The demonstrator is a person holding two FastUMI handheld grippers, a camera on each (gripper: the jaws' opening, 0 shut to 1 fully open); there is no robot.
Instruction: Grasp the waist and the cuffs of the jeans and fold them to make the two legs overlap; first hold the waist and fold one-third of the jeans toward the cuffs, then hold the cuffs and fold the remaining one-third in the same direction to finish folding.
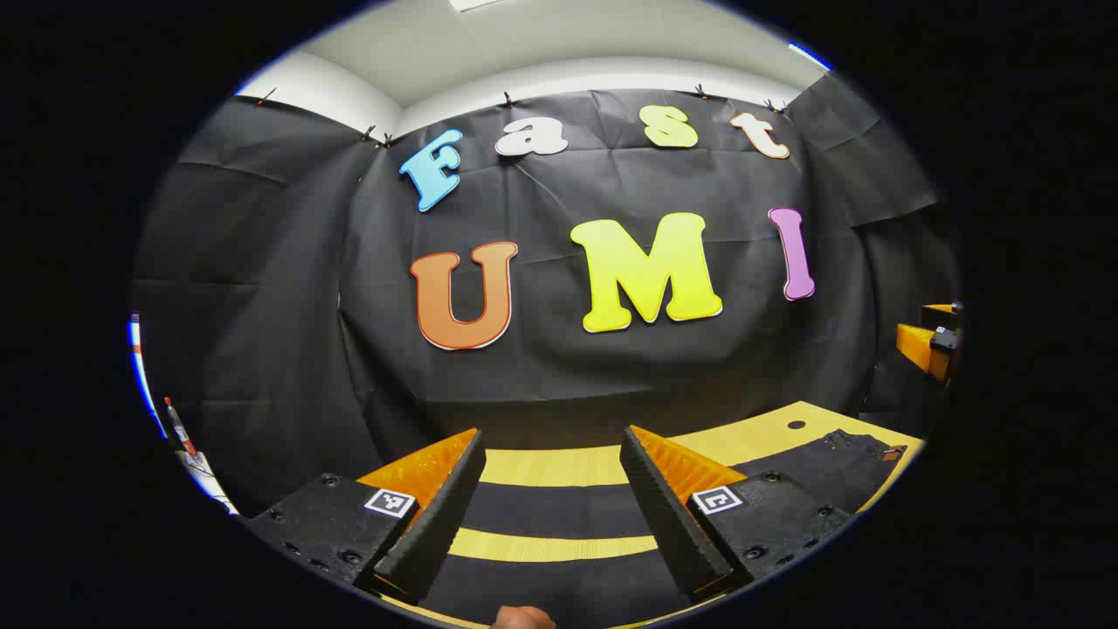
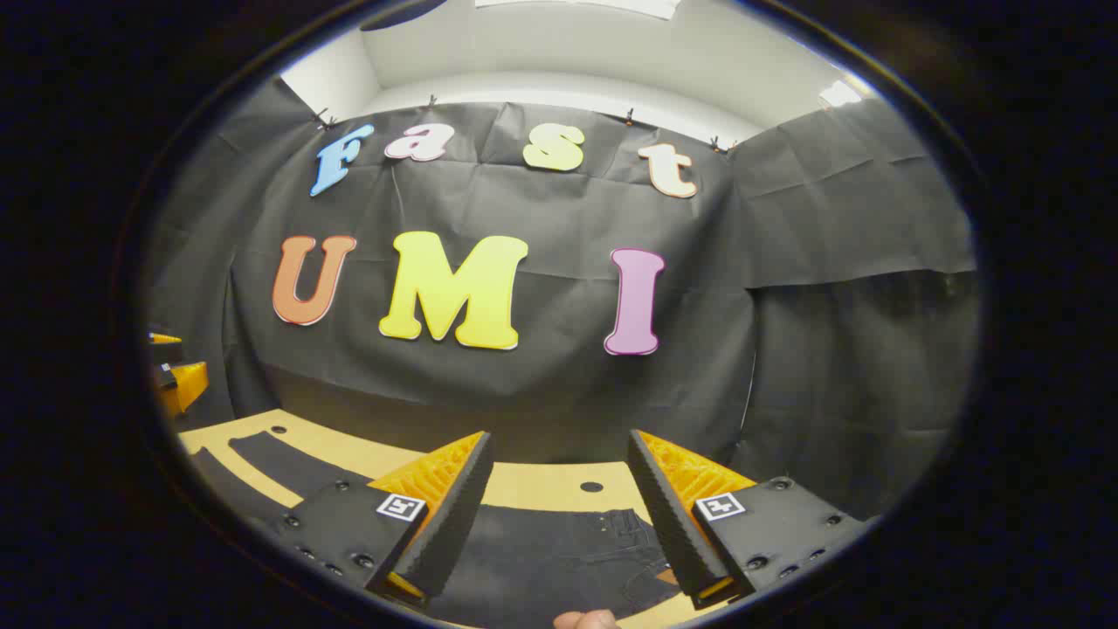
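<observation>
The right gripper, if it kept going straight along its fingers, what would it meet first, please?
Probably the booth wall. The right gripper, jaws open, points above the jeans' waist and across the table toward that cloth, though depth is hard to judge here.

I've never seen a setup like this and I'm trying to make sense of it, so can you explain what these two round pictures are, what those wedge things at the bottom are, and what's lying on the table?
There is no robot here. A person holds a hand tool in each hand, each with two fingers, and a camera rides on each tool and looks forward along them.

The left gripper view shows the left gripper at its bottom edge, fingers spread apart with nothing between them. The right gripper view shows the right gripper the same way, also open and empty.

Below them is a wooden table with dark jeans spread flat on it. The left gripper hovers over the two legs, wood showing between them. The right gripper hovers over the waist end, where pocket and stitching show. Nothing is held yet.
</observation>
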